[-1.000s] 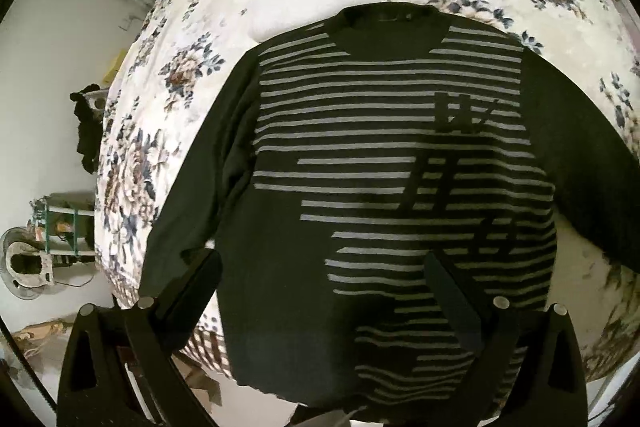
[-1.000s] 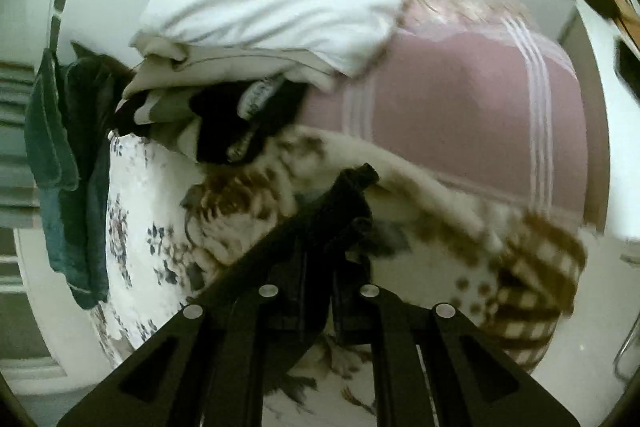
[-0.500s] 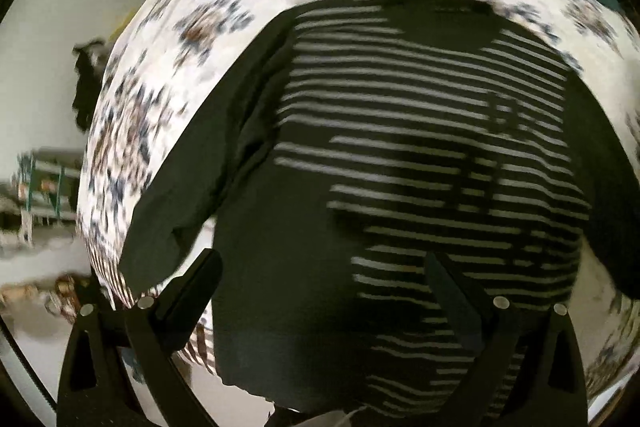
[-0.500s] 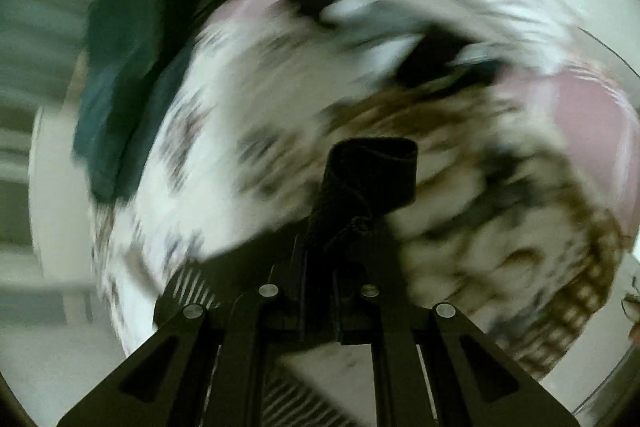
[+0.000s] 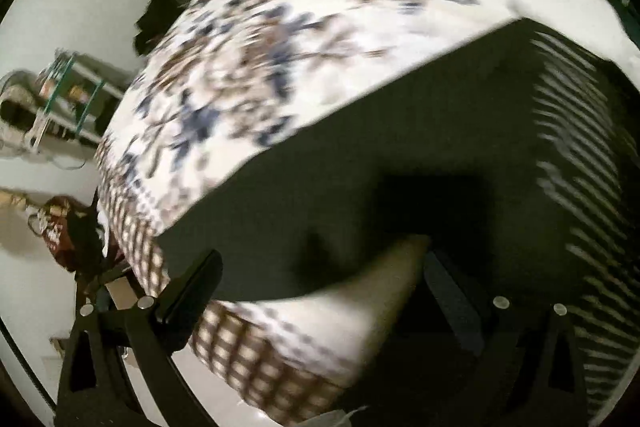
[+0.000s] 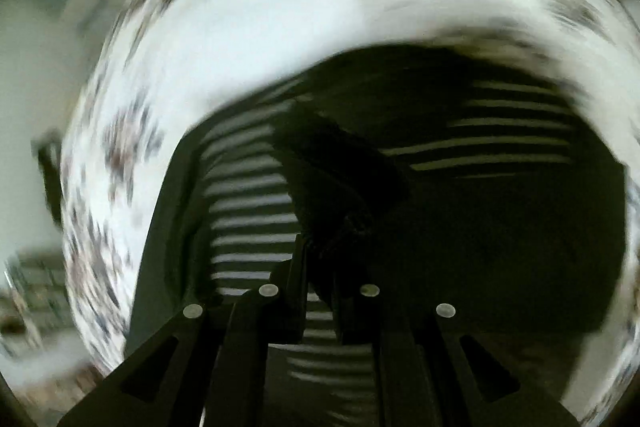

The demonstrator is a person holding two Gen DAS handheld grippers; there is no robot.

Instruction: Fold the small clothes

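My left gripper (image 5: 320, 291) stands wide open with nothing between its fingers, low over the sweater's (image 5: 420, 155) sleeve, which runs from 7 to 1 o'clock across the bed (image 5: 280, 27). My right gripper (image 6: 320, 267) is pinched tight on a dark fold of the sweater (image 6: 344, 183), lifted toward 12 o'clock above the striped body. Only the left view shows a shelf (image 5: 68, 95) at 9 o'clock; both views are blurred.
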